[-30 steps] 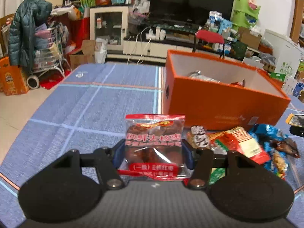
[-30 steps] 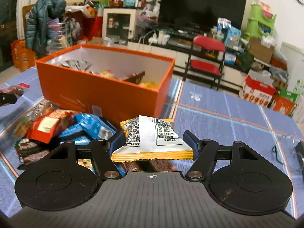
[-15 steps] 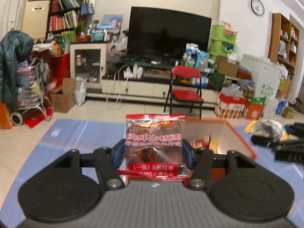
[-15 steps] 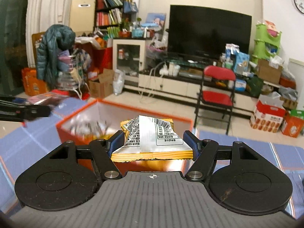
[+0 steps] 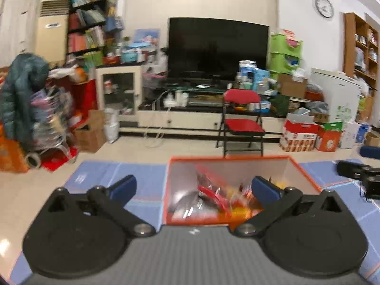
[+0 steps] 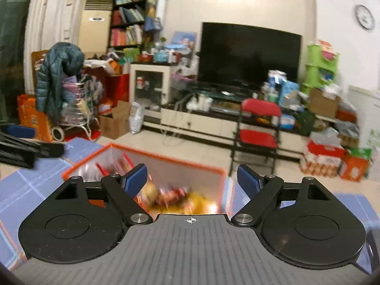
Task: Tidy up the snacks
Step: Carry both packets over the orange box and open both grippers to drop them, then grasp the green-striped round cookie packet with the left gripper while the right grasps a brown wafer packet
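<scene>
1. The left hand-held gripper [image 5: 193, 187], black with blue pads, is released: its jaws are opening, spread wide, with nothing gripped between the pads.
2. The right hand-held gripper [image 6: 191, 178], of the same black and blue build, is also released; its jaws are opening and the pads press on nothing.
3. Beyond both sets of fingers stands the open orange cardboard box with pale inner walls [image 5: 239, 159], seen from above its near rim in each wrist view.
4. Inside the box lies a blurred heap of plastic snack packets [image 5: 213, 197], red, yellow and clear; the single packets cannot be told apart because of motion blur. In the right wrist view the same heap [image 6: 175, 194] shows just past the blue pads.
5. The box rests on the bench, covered with a blue cloth with pale crossing stripes [image 5: 99, 178].
6. At the right edge of the left wrist view the other gripper's black frame reaches in beside the box; at the left edge of the right wrist view the left one does likewise.
7. Farther off on the tiled floor stands a red folding chair with a black frame [image 5: 242, 118], before a low white cabinet carrying a large black television [image 5: 217, 47].
8. A dark green padded jacket [image 6: 59, 76] hangs over a laden wire cart at the left.
</scene>
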A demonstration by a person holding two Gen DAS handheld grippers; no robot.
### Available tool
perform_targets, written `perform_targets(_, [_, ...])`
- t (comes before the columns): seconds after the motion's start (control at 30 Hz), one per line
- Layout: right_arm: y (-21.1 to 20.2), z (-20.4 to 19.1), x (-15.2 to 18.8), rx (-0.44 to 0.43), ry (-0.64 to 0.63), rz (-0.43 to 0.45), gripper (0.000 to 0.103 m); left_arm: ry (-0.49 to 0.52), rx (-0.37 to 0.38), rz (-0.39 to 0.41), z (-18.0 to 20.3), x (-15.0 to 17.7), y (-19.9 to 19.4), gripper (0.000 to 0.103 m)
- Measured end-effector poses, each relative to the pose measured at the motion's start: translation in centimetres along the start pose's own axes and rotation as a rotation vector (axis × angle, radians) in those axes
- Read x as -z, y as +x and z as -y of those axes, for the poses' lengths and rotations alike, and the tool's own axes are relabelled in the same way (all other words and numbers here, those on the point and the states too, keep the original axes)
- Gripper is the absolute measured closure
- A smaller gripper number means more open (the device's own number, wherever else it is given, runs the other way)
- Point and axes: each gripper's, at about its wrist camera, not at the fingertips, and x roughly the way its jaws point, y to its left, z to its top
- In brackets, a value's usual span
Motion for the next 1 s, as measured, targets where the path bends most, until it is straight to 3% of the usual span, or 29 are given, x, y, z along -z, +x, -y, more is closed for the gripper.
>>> perform_targets(0.17, [-2.8, 1.3, 6.5, 0.046, -0.07, -0.096, 0.027, -0.009, -0.015, -0.075, -1.5, 5.4, -3.5, 0.0])
perform_targets(0.23, [-2.4, 2.0, 8.7, -0.026, -0.149, -0.143, 0.027, -0.04, -0.021, -0.105, -2.3, 7.2, -4.0, 0.0])
perform_targets(0.3, [-1.2, 3.2, 10.4, -0.154, -0.219, -0.206, 0.032, -0.019, -0.006, -0.125, -2.5, 8.4, -3.5, 0.0])
perform_targets(0.37, [-0.1, 4.1, 11.5, -0.181, -0.281, -0.257, 0.036, 0.029, 0.001, -0.122, -2.4, 9.6, -3.0, 0.0])
perform_targets(0.5, [2.0, 5.6, 12.2, -0.246, -0.262, -0.297, 0.037, 0.115, 0.123, -0.163, -2.4, 10.6, -0.8, 0.0])
perform_targets(0.67, [3.4, 5.4, 12.5, -0.284, -0.247, -0.296, 0.037, 0.273, 0.167, -0.148, -1.0, 11.4, 0.1, 0.0])
perform_targets(0.77, [4.3, 5.5, 12.9, -0.307, -0.227, -0.306, 0.037, 0.358, 0.233, -0.16, 0.1, 11.8, 0.7, 0.001])
perform_targets(0.87, [4.9, 5.7, 13.3, -0.33, -0.22, -0.327, 0.038, 0.381, 0.314, -0.216, 1.1, 11.8, 2.0, 0.005])
perform_targets(1.0, [5.7, 6.6, 13.5, -0.357, -0.192, -0.334, 0.038, 0.36, 0.351, -0.249, 1.4, 12.0, 3.5, 0.01])
